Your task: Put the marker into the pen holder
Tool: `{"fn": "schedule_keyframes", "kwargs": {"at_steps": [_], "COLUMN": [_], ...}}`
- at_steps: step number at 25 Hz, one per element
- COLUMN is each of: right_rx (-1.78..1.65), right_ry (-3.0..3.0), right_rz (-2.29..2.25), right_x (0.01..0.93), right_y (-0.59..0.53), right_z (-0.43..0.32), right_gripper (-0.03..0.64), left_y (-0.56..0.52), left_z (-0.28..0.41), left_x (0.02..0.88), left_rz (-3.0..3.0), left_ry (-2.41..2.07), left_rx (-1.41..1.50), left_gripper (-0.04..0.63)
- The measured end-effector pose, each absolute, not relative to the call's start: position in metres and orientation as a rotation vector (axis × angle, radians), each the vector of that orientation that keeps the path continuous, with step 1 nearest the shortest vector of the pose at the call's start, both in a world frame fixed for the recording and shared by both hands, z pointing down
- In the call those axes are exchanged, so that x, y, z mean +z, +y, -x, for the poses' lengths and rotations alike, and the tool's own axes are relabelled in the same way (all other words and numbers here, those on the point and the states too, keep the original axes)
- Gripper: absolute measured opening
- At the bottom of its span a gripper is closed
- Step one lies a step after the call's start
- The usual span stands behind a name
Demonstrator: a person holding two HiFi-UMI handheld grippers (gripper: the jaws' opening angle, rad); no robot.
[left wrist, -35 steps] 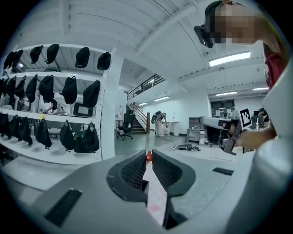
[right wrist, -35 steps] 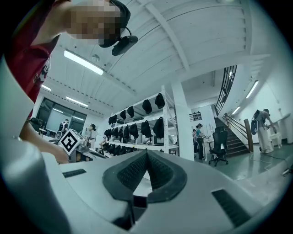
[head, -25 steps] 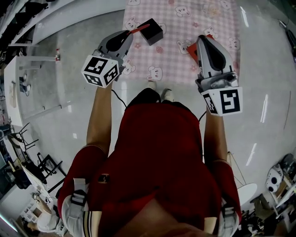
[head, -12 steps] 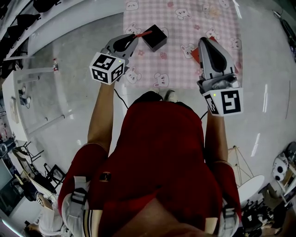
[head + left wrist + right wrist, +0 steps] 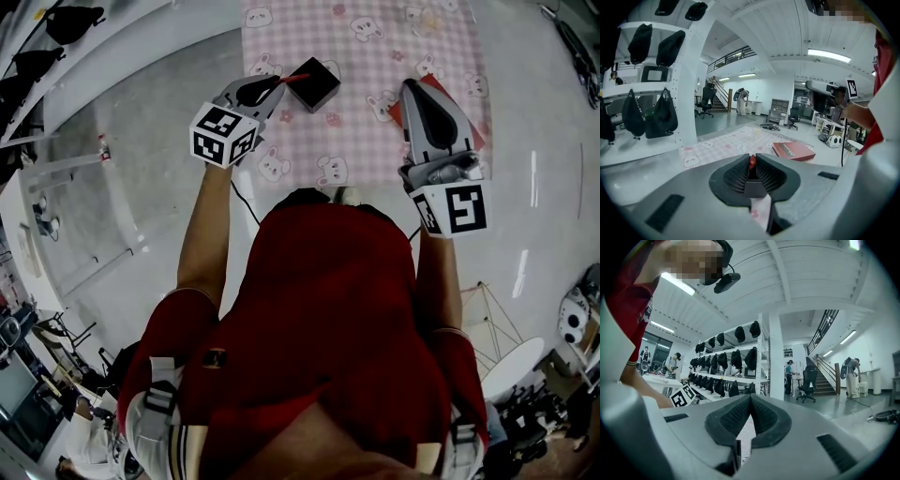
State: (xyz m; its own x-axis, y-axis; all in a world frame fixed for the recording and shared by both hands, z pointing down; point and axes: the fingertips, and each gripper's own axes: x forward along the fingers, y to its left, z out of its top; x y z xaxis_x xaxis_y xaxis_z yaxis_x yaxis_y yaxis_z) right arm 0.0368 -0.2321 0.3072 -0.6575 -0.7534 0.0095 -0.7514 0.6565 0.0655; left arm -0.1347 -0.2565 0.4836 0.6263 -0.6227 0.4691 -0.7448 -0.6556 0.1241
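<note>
In the head view my left gripper [image 5: 272, 84] is shut on a red marker [image 5: 294, 79] whose tip sticks out over the black square pen holder [image 5: 313, 82] on the pink checked mat [image 5: 375, 56]. The left gripper view shows the marker's red end [image 5: 752, 161] pinched between the ribbed pads. My right gripper [image 5: 412, 89] hovers at the mat's right side, above a red book [image 5: 469, 122]; in the right gripper view [image 5: 751, 399] its pads meet with nothing between them.
The mat lies on a glossy pale floor. The red book [image 5: 793, 150] is near its right edge. A white shelf unit [image 5: 56, 178] stands at the left, and racks of black bags [image 5: 726, 362] line the room. A person's feet [image 5: 323, 192] are at the mat's near edge.
The left gripper has carried the marker forward and a little right, so its tip now reaches the pen holder. The right gripper has stayed almost still.
</note>
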Motion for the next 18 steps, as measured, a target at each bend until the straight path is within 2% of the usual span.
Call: {"fn": "schedule_keyframes", "kwargs": {"at_steps": [18], "right_rx": [-0.045], "right_ry": [-2.697], "right_rz": [-1.389], "right_x": [0.322], "right_y": [-0.234], "right_z": [-0.033], "right_gripper": [-0.002], "left_y": [-0.278], "left_z": [0.125], "left_x": [0.540], "left_rz": [-2.540], "left_ry": [-0.863], "left_rx": [0.716], "left_gripper": [0.048]}}
